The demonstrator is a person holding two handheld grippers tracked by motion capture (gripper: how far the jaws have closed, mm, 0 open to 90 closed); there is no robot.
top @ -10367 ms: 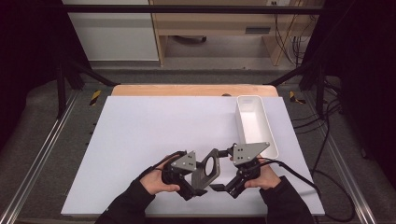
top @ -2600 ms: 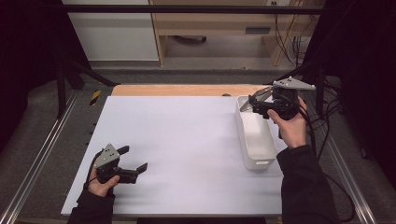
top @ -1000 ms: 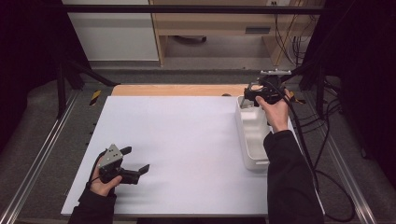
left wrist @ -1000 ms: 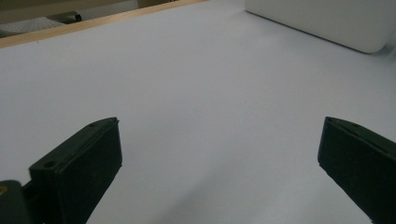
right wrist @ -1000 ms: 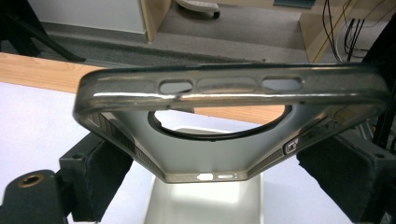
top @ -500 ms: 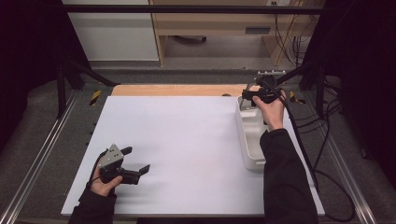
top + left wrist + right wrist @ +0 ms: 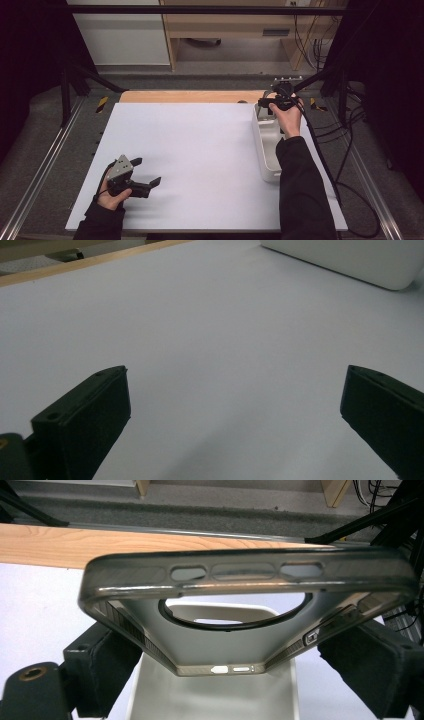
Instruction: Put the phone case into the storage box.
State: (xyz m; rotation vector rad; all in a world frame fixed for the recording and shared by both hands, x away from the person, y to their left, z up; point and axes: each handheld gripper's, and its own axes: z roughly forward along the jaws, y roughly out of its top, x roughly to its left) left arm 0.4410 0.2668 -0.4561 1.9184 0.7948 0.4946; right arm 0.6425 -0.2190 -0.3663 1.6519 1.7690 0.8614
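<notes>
- Table (image 7: 200, 150) — white top with a wooden strip along its far edge; dark floor and metal rails to either side
- Tray (image 7: 265, 150) — long white bin lying on the right side of the table, its length running from near to far; in the left gripper view its rounded corner (image 7: 380, 265) shows at top right
- Right gripper (image 7: 272, 103) — held in the person's right hand (image 7: 288, 116) over the far end of the tray, the dark-sleeved forearm reaching along the tray's right side
- Phone case (image 7: 247, 610) — smoky translucent, with a round ring in its back and cut-outs along its edges; clamped between the right gripper's two black jaws, one jaw pressed to each side, above the tray's far end (image 7: 215, 695). In the high view it is too small to make out
- Left gripper (image 7: 145, 175) — in the person's left hand (image 7: 112, 192) at the near left of the table, well apart from the tray; jaws spread wide with nothing between them, bare white tabletop (image 7: 225, 365) beneath
</notes>
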